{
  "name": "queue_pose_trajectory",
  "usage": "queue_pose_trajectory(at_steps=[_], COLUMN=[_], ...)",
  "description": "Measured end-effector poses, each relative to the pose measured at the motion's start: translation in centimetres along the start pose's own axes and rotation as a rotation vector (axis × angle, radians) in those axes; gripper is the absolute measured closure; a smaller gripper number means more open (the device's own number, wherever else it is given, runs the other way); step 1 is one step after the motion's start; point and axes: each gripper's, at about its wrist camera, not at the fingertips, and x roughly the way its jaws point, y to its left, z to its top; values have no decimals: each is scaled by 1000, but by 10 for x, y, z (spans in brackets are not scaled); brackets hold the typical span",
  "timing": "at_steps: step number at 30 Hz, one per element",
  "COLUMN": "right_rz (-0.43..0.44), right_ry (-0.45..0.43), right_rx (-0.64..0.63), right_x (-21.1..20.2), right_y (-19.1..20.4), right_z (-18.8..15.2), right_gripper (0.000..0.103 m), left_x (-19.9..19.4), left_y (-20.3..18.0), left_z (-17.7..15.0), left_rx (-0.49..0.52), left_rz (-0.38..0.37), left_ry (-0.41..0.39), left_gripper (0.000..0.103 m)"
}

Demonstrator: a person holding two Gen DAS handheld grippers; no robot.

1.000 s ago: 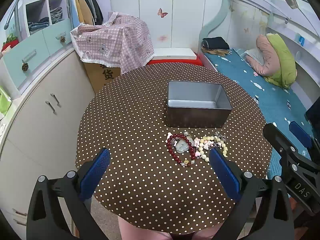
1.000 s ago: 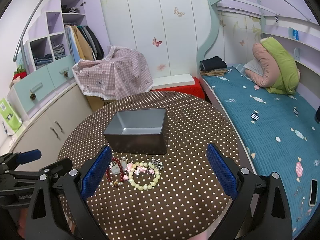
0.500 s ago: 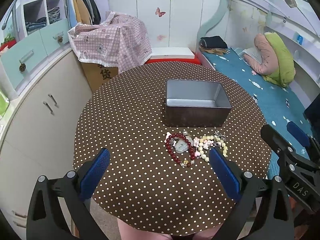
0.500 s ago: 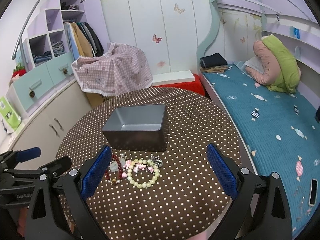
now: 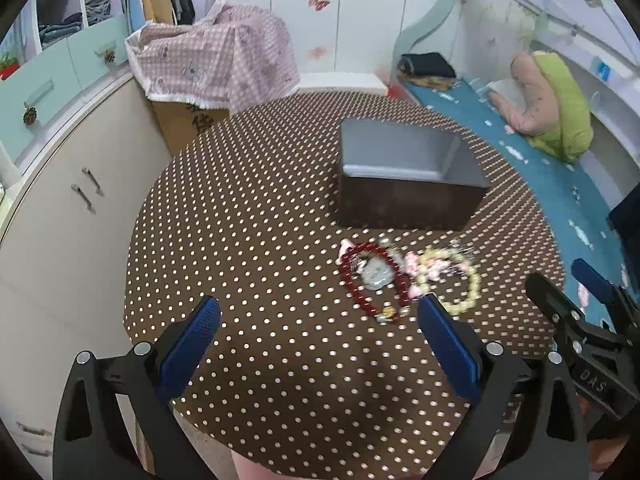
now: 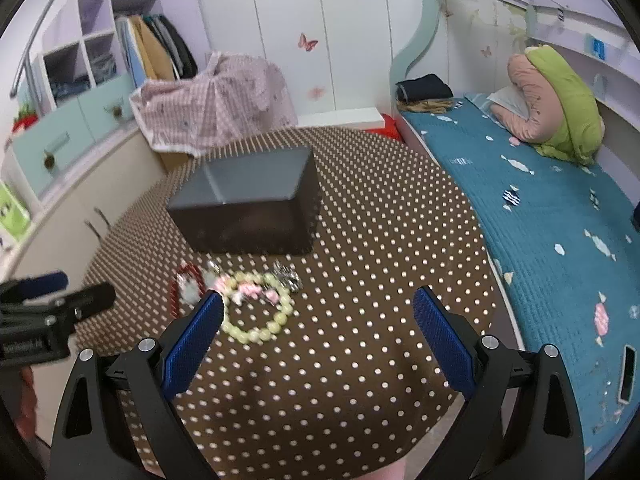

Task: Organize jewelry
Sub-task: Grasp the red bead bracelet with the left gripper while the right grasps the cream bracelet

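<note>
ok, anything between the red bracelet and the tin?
Left wrist view: only bare dotted cloth between the red bracelet and the tin.

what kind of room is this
Most likely a child's bedroom: a bed with a teal candy-print cover, butterfly stickers on the white wardrobe doors, and clothes hanging in an open closet.

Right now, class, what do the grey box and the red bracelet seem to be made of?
Grey box: probably metal, matte; thin walls with a dull sheen inside. Red bracelet: glossy dark red round beads, perhaps stone, glass or resin; the blur leaves it open.
</note>
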Motion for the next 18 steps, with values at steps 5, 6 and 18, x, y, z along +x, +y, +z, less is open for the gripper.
queue_pose_trajectory(at_steps=[5, 6, 18], right_rz=[10, 22, 25], right_ry=[35, 38, 115], right_rx=[-34, -42, -177], right_x=[21, 24, 73], right_y=[8, 11, 38], right_z=[-10, -10, -13], right_gripper=[12, 15, 64], left_x=[19, 21, 49], left_y=[6, 6, 2], left_z=[-3, -3, 5], left_rx=[-16, -17, 20], left_rz=[-15, -3, 25], left_ry=[6, -11, -56], left_gripper=[8, 8, 8])
